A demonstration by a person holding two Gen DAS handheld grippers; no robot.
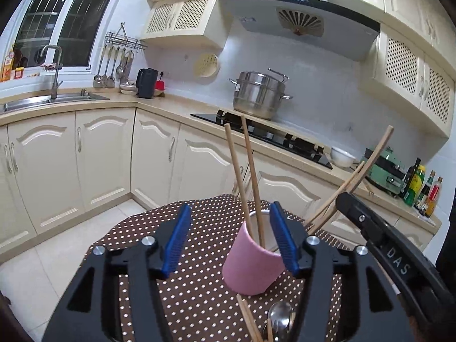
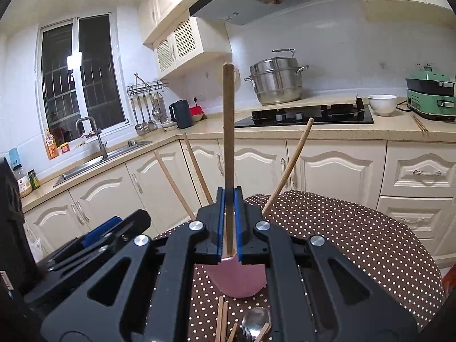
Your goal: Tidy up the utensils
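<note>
My right hand-held gripper (image 2: 229,222): clamped on upright chopstick (image 2: 228,131), centre frame, above pink cup (image 2: 236,279). My left hand-held gripper (image 1: 230,245): jaws apart, straddling cup, not gripping. Risk: unsteadied cup tips on table (image 2: 356,242) if chopstick strikes rim.

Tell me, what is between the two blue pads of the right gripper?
A single wooden chopstick, standing upright, is clamped between the pads of the right gripper, directly above the pink cup. The right wrist view shows this.

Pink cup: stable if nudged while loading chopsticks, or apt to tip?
The pink cup probably tips easily: it looks small and light, and its chopsticks stand tall and lean outward. The cloth probably limits sliding.
</note>
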